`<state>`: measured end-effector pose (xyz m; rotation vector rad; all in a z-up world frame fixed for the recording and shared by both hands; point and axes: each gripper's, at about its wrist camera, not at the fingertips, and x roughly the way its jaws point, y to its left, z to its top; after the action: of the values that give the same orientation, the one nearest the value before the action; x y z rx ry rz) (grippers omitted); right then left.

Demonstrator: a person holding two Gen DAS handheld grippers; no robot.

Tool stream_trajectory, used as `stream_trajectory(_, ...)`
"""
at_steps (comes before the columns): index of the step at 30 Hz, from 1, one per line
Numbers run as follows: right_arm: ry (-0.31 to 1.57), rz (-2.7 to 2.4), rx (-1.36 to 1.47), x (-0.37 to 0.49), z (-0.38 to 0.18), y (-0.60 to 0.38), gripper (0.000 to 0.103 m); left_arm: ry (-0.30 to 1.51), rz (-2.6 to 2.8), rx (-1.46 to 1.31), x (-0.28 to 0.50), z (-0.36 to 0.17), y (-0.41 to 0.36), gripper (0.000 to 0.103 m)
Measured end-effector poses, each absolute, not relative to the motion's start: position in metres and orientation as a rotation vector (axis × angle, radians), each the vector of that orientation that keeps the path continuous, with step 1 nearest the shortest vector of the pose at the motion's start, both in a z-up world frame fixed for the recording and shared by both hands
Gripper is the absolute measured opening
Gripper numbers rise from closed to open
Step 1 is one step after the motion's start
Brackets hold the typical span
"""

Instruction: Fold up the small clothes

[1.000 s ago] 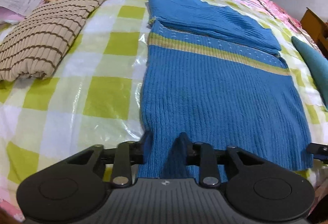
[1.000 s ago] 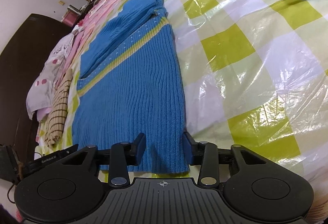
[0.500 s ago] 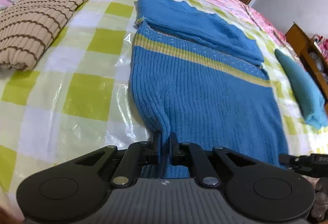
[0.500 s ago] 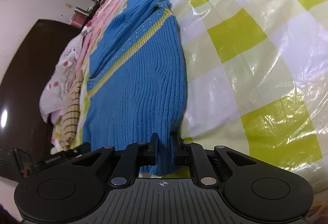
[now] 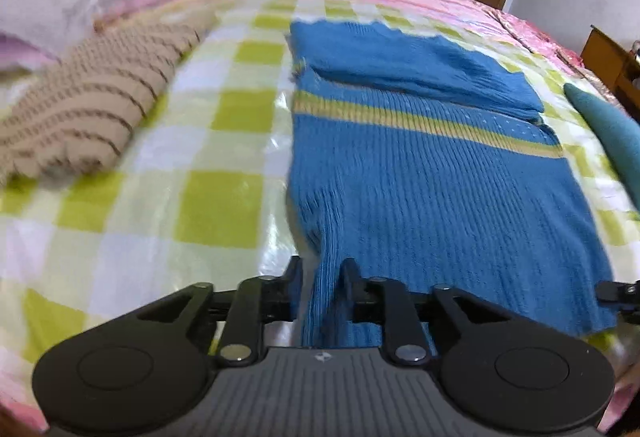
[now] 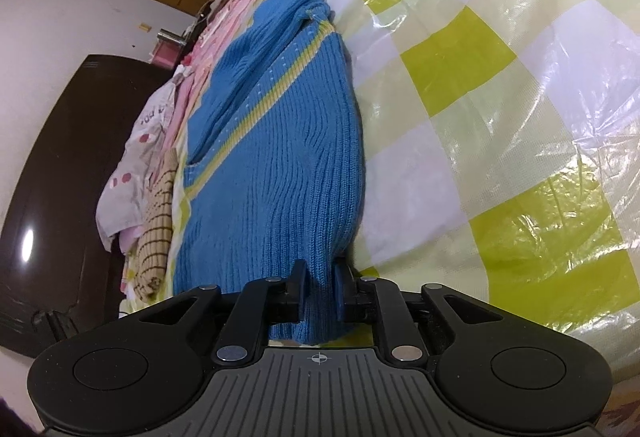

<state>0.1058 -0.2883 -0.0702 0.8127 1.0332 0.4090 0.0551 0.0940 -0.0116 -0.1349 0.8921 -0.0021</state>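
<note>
Between the left claw's (image 5: 320,271) jaws sits a raised ridge of the blue sweater's (image 5: 420,173) hem; jaws opening, gaps visible both sides of the knit, no pad pressing. Right claw (image 6: 320,277): jaws opening, yet pads hug the opposite hem corner, fabric pinched. Ahead of both claws, sweater lies flat on the checked sheet (image 5: 224,125), sleeves folded across top. Far left of left claw: striped beige knit (image 5: 92,113).
</note>
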Motion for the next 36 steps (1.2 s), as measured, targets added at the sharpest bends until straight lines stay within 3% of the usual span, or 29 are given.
stream_trajectory(2, 1.028, 0.416, 0.799, 0.106, -0.07, -0.287, 0.019, 0.895, 0.014, -0.102, 0.056, -0.013, 0.092, 0.038)
stream_trajectory(9, 1.017, 0.432, 0.781, 0.106, -0.069, -0.285, 0.022, 0.928, -0.005, -0.055, 0.061, -0.021, 0.084, 0.039)
stream_trajectory(17, 1.014, 0.438, 0.742, 0.106, -0.065, -0.279, 0.022, 0.933, -0.057, -0.013, 0.059, -0.019, 0.068, 0.015)
stream_trajectory(21, 1.018, 0.443, 0.71, 0.108, -0.062, -0.274, 0.021, 0.94, -0.076, -0.054, 0.062, -0.017, 0.069, 0.014)
stream_trajectory(25, 1.024, 0.451, 0.694, 0.112, -0.06, -0.268, 0.013, 0.928, -0.106, -0.07, 0.063, -0.012, 0.064, 0.014)
stream_trajectory(36, 0.901, 0.54, 0.933, 0.125, -0.043, -0.271, 0.011, 0.851, -0.219, -0.343, 0.085, 0.014, 0.09, 0.014)
